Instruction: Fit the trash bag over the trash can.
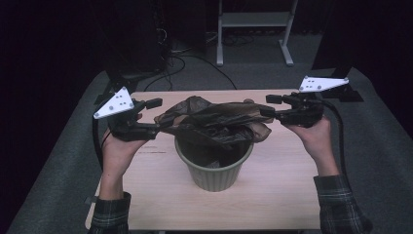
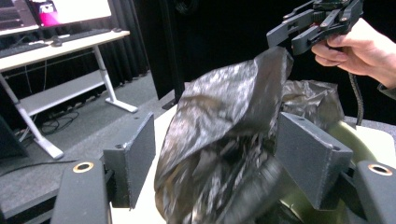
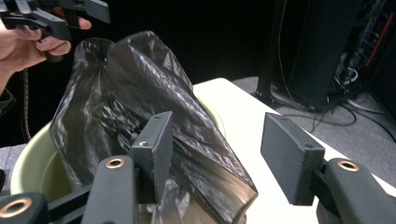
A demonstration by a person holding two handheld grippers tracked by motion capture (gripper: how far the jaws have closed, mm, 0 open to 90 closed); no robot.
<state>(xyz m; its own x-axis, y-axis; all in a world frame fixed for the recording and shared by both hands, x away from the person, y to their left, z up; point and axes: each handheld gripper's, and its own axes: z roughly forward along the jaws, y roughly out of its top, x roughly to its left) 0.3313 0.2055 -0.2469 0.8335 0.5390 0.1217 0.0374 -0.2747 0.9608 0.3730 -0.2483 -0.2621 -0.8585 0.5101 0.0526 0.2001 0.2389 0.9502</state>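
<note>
1. Nearest the high camera, 2 plaid sleeves come in at the bottom edge, and the hands hold the left gripper (image 1: 155, 116) and right gripper (image 1: 271, 106) above the wooden table (image 1: 282, 195).
2. Bare tabletop lies near and to both sides of the green bin (image 1: 214, 168), which stands at the middle; grey floor surrounds the table edges.
3. Draped over the bin's mouth, the black bag (image 1: 214, 122) stretches between the 2 grippers.
4. Left gripper (image 2: 215, 158): jaws released and apart, with the bag (image 2: 224, 140) bulging between the pads; whether a pad touches it cannot be told.
5. Right gripper (image 3: 217, 154): jaws parted, the bag (image 3: 140, 107) against its left pad, the other pad clear.
6. A white desk (image 2: 60, 46) shows in the left gripper view; the right gripper view shows a dark cabinet (image 3: 322, 51) with cables.
</note>
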